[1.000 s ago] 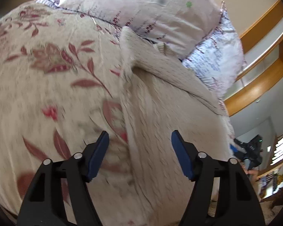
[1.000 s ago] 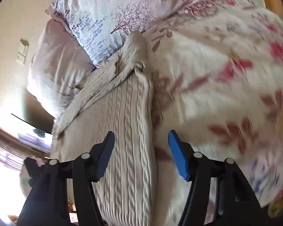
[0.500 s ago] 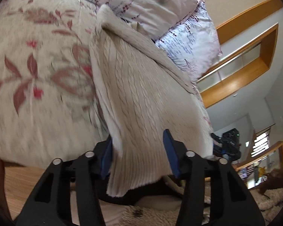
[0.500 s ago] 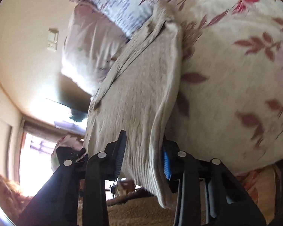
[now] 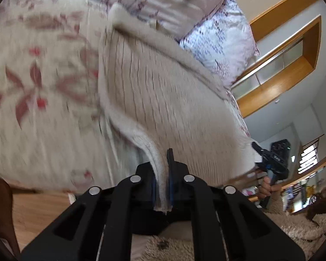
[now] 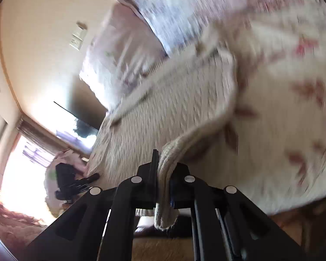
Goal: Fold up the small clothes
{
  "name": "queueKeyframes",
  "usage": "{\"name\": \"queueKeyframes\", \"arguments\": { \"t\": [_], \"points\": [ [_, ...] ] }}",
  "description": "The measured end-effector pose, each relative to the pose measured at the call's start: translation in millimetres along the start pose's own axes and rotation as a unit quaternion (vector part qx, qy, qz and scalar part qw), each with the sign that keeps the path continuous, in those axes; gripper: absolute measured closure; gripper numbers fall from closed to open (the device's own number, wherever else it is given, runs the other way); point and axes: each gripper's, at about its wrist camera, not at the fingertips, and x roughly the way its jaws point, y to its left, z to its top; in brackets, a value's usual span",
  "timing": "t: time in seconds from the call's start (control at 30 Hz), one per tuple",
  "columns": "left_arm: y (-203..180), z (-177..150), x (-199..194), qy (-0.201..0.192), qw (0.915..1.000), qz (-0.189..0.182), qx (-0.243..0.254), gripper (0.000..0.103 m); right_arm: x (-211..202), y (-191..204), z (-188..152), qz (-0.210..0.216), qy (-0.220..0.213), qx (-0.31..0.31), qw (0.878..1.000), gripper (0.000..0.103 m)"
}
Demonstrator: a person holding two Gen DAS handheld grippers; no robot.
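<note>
A cream cable-knit sweater [image 5: 163,91] lies on the floral bedspread [image 5: 39,100], stretching toward the pillows. My left gripper [image 5: 162,169] is shut on the sweater's near hem at its left corner. My right gripper [image 6: 164,174] is shut on the hem at the sweater's [image 6: 163,113] right corner, with the knit bunched between the jaws. The right gripper also shows in the left wrist view [image 5: 271,158], holding the far corner. The left gripper shows in the right wrist view [image 6: 71,180]. The hem is lifted off the bed's edge.
Patterned pillows [image 5: 167,6] lie at the head of the bed, also in the right wrist view [image 6: 141,50]. A wooden shelf frame [image 5: 293,52] is on the wall. A shaggy rug [image 5: 293,224] and wood floor [image 5: 37,213] lie below the bed edge.
Both grippers moved down to the sweater's near hem and closed on it, from open a second ago. The hem corners have come up off the bed edge.
</note>
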Motion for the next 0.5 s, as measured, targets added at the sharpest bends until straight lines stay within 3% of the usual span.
{"name": "queueKeyframes", "arguments": {
  "t": [0.3, 0.5],
  "points": [
    [-13, 68, -38, -0.104, 0.9932, 0.045, 0.028, 0.096, -18, 32, 29, -0.072, -0.136, -0.102, 0.983, 0.096],
    [-35, 121, -39, -0.152, 0.9846, 0.072, 0.050, 0.096, -7, 53, 58, -0.107, -0.177, -0.151, 0.967, 0.096]
  ]
}}
